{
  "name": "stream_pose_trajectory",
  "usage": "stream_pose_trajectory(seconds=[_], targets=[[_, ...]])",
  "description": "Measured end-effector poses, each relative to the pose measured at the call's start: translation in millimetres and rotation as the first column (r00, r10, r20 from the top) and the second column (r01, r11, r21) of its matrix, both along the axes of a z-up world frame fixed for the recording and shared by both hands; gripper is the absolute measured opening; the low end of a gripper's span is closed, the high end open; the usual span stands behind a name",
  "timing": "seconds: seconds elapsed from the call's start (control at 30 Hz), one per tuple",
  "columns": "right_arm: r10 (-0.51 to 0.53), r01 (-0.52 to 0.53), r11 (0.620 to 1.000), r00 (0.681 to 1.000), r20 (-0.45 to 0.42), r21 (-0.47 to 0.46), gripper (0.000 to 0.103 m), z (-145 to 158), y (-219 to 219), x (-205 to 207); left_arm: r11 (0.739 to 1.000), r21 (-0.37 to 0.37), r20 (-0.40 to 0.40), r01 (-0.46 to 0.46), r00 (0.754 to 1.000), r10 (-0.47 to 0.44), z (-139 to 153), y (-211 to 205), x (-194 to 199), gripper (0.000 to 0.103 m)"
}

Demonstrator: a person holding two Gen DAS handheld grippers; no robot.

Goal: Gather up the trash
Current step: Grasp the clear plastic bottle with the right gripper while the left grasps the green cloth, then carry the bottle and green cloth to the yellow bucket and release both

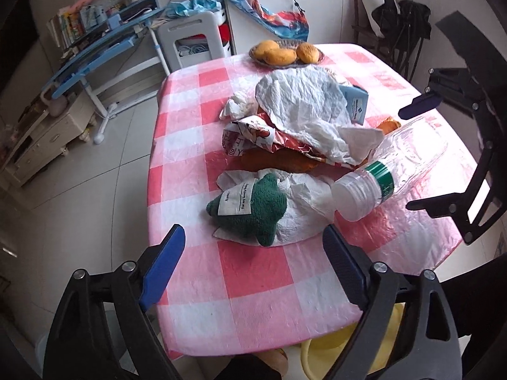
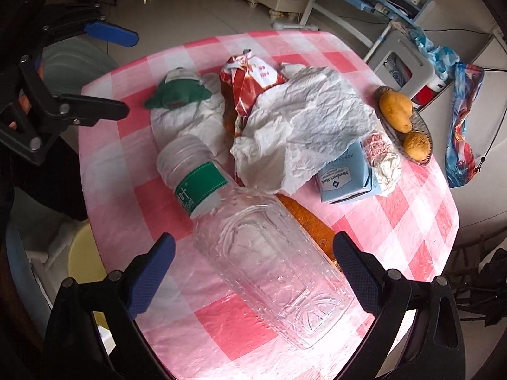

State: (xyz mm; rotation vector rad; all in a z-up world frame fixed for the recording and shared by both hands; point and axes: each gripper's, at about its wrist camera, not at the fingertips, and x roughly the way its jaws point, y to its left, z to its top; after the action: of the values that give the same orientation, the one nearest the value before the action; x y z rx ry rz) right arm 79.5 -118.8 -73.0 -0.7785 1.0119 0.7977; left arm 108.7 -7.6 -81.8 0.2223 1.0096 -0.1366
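On the pink checked tablecloth (image 1: 253, 278) lies a pile of trash. A clear plastic bottle (image 2: 269, 266) with a green label lies on its side between the fingers of my right gripper (image 2: 253, 240), which is open, its pads apart from the bottle. Crumpled white paper (image 1: 304, 107) covers a red-and-white wrapper (image 1: 250, 136) and orange peel (image 1: 279, 161). A green knitted piece (image 1: 253, 209) with a white tag rests on white tissue (image 1: 301, 218), just beyond my open left gripper (image 1: 253, 237). A light blue carton (image 2: 345, 180) lies by the paper.
A glass dish of yellow fruit (image 1: 285, 52) stands at the table's far edge. A yellow bin (image 2: 85, 253) sits on the floor below the near edge. A white stool (image 1: 190, 41), a blue rack (image 1: 104, 50) and a dark chair (image 1: 402, 31) surround the table.
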Motion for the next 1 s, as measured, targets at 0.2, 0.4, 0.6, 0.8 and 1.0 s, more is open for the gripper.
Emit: stream_pose_trajectory(seconds=[0.2, 0.4, 0.6, 0.8, 1.0], targets=[[0.001, 0.0, 1.0, 0.997, -0.081, 0.005, 0.062, -1, -8, -6, 0.998, 0.045, -0.047, 0.043, 0.998, -0.041, -20, -9, 25, 0.057], [-0.069, 0.081, 0.991, 0.992, -0.105, 0.111, 0.055, -1, -19, -24, 0.995, -0.084, -0.072, 0.044, 0.996, -0.05, -15, 3, 29, 0.024], [-0.193, 0.252, 0.902, 0.962, -0.194, 0.35, 0.055, 2, -45, -36, 0.975, -0.22, -0.075, -0.01, 0.997, -0.007, -4, 27, 26, 0.013], [-0.192, 0.295, 0.82, 0.949, -0.25, 0.491, 0.055, 27, -54, -51, 0.957, -0.287, -0.044, -0.039, 0.999, 0.028, 11, 39, 15, 0.007], [-0.083, 0.209, 0.842, 0.961, -0.262, 0.498, 0.055, 23, -27, -100, 0.953, -0.301, 0.022, -0.027, 0.999, 0.036, 28, 42, -9, 0.002]])
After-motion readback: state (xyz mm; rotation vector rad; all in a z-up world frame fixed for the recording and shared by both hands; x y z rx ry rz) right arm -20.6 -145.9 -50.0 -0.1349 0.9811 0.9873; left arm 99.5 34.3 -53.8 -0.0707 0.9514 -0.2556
